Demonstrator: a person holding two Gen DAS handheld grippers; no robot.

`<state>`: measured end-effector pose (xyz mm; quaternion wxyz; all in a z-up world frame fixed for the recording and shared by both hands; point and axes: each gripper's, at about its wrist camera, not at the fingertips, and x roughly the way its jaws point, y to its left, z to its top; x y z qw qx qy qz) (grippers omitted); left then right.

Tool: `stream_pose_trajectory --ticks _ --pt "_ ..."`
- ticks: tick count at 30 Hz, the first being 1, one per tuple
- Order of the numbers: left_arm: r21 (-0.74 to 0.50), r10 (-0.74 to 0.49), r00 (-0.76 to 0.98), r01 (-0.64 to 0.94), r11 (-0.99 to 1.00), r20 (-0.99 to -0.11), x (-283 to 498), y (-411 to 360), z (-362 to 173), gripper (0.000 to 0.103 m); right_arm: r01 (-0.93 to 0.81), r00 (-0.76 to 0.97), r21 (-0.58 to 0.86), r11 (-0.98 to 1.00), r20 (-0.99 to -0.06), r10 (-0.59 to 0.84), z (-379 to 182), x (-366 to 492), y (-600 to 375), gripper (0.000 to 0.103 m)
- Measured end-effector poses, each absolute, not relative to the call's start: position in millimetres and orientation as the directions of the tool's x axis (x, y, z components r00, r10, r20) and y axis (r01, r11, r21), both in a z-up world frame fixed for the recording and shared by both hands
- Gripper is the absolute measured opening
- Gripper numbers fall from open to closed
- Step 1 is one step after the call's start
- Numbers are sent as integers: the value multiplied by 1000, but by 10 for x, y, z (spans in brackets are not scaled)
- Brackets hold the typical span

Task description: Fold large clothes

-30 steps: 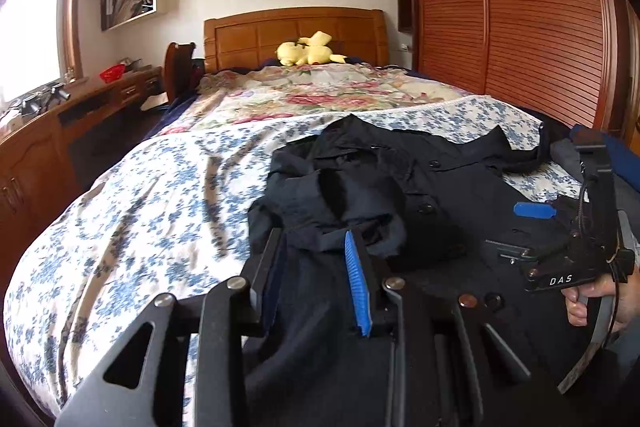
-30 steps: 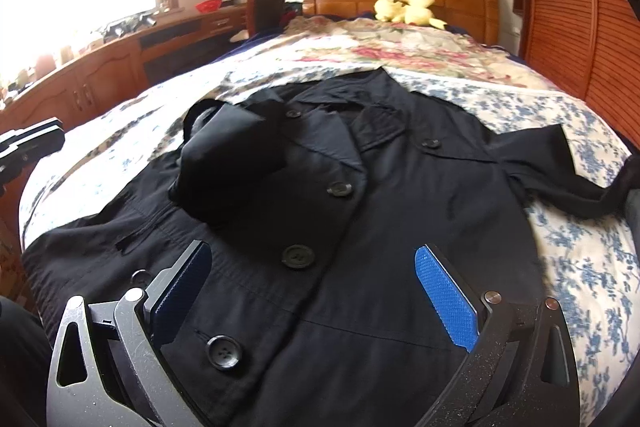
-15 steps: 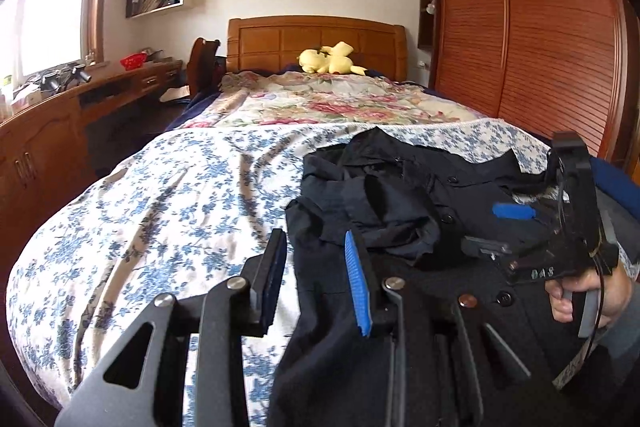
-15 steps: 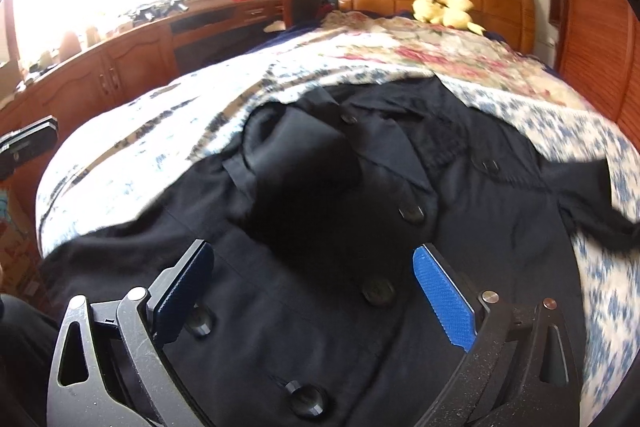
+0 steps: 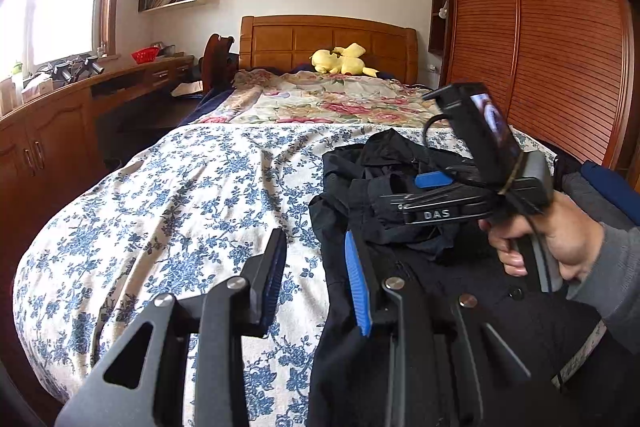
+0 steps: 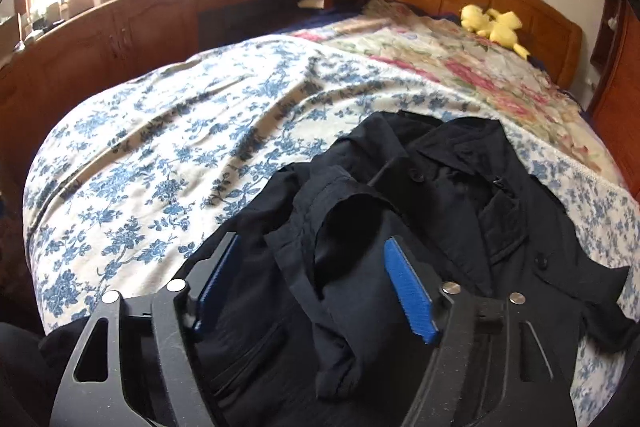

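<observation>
Your black coat (image 6: pixel 460 195) lies on the blue-flowered bedspread (image 5: pixel 192 195), bunched toward the foot of the bed (image 5: pixel 328 39). In the right wrist view it fills the frame from about 3 o'clock round to 7 o'clock, its collar pointing toward 1 o'clock and one sleeve trailing off at 4 o'clock. A folded-over sleeve (image 6: pixel 340 227) with its dark cuff opening sits on top of the coat body near the centre.

Your right gripper (image 6: pixel 316 279) hangs over that sleeve, pointing downward. Its jaws are closing, and the sleeve fabric lies between the two blue pads (image 6: pixel 408 291); a gap shows on each side, so the pads do not press on the cloth. In the left wrist view the same gripper appears at 3 o'clock, held in your right hand (image 5: pixel 548 239), a grey cuff showing at the wrist.

Your left gripper (image 5: pixel 312 271) sits at 6 o'clock of its own view, over the left edge of the coat. Its fingers stand partly apart with only a narrow gap, and nothing is between them: the bedspread shows through the gap. The coat's edge lies just beside and under the right-hand finger (image 5: pixel 358 287); whether they touch cannot be told.

Farther up the bed, a pink floral quilt (image 5: pixel 332 99) covers the top half, and a yellow plush toy (image 5: pixel 342 59) rests at 12 o'clock against the wooden headboard.
</observation>
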<state>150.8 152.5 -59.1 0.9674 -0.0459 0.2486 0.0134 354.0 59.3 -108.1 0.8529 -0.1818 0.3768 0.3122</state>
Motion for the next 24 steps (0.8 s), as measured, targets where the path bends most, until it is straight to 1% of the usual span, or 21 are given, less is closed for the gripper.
stream_pose_trajectory --ticks 1,4,5,6,8,10,11,15,20,23,24 --pt "-79 5 875 -49 996 -484 1504 1535 -594 28 -670 517 -81 738 -764 385 -1127 3565 624 69" --pt "-68 14 871 -54 996 -491 1501 1550 -615 28 -675 498 -98 731 -792 353 -1282 3632 675 54" --pt "-68 12 869 -53 996 -495 1508 1556 -621 28 -677 494 -107 728 -799 342 -1322 3646 691 42" --pt "-69 11 868 -52 996 -497 1506 1555 -622 28 -678 495 -125 724 -807 324 -1376 3652 710 28" --pt "-68 8 868 -48 997 -497 1504 1556 -623 28 -681 501 -157 715 -812 298 -1436 3644 729 12" --pt "-67 5 868 -44 997 -497 1498 1548 -625 28 -695 503 -172 698 -810 301 -1461 3603 714 10" --pt "-69 3 868 -43 997 -496 1500 1543 -630 28 -700 503 -173 693 -807 308 -1446 3592 704 7" --pt "-71 -5 864 -35 997 -503 1534 1511 -640 28 -708 522 -157 689 -773 360 -1254 3554 618 2" --pt "-80 -28 856 -15 997 -516 1588 1464 -673 28 -704 583 -132 698 -668 462 -787 3401 370 2" --pt "-75 -29 854 -11 997 -520 1613 1428 -683 28 -684 624 -125 719 -611 488 -576 3306 171 1" --pt "-74 -29 853 -11 997 -521 1614 1416 -680 28 -676 632 -103 730 -589 503 -500 3264 58 1"
